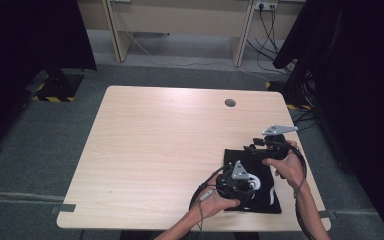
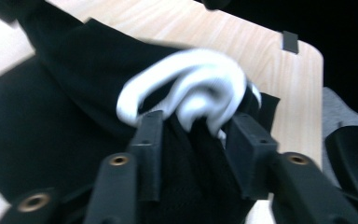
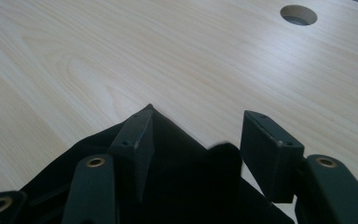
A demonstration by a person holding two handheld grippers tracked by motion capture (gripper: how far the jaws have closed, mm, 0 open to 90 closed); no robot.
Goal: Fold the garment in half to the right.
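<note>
A black cloth [image 1: 266, 167] lies flat at the table's front right corner, with a white band [image 1: 254, 183] curled on it. My left gripper [image 1: 246, 186] is low over the cloth's near half. In the left gripper view its jaws [image 2: 196, 123] stand apart, with bunched black cloth [image 2: 51, 116] and the white band [image 2: 200, 79] between and just ahead of them. My right gripper [image 1: 252, 148] is at the cloth's far edge. In the right gripper view it [image 3: 198, 128] is open, and the cloth's pointed corner [image 3: 186, 186] lies under its left finger [image 3: 137, 135].
The light wooden table [image 1: 155, 150] has a round cable hole [image 1: 230, 103] near its far edge, also in the right gripper view [image 3: 298, 14]. Dark curtains flank the table; desk legs and cables stand beyond it. Grey carpet surrounds it.
</note>
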